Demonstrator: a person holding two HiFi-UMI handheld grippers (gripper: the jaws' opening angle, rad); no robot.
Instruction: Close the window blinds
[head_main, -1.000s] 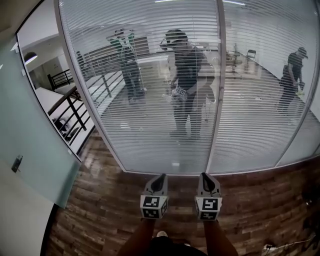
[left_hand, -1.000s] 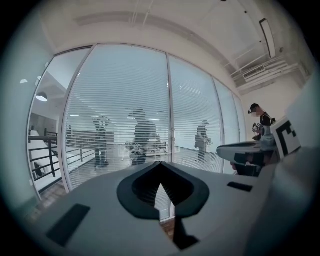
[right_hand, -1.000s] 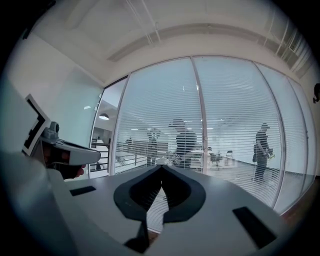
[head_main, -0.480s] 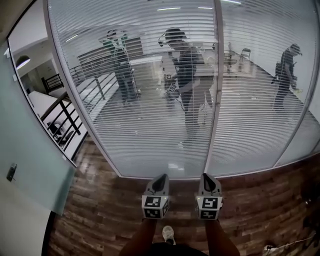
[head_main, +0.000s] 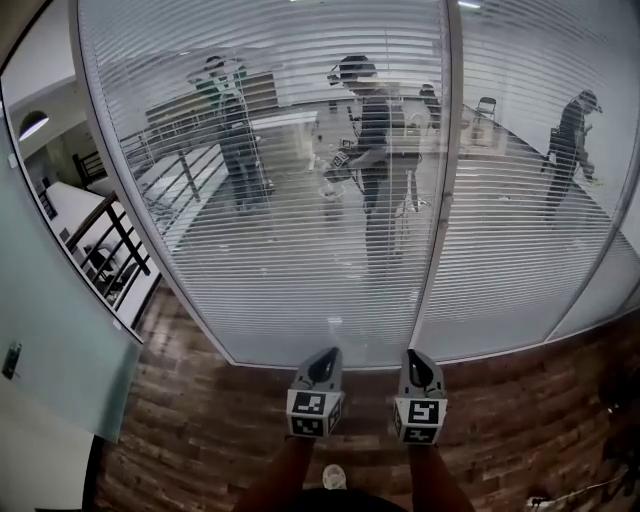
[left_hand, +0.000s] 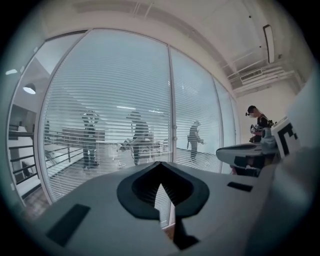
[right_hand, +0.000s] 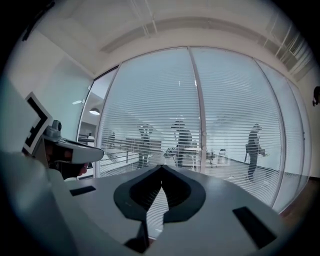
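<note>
The window blinds (head_main: 270, 200) hung on both sides of the white post (head_main: 437, 200), with their slats open. The left gripper (head_main: 323, 362) and right gripper (head_main: 415, 364) were both pinched shut and empty, near the post's foot. No cord showed, so it seemed best to find one first, then open one gripper.

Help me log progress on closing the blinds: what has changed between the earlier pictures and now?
The left gripper and right gripper have been carried nearer the foot of the blinds, which now fill more of the head view. Nothing was taken hold of or let go. Unchanged: both grippers shut and empty, side by side; blinds still open enough to show people behind.
</note>
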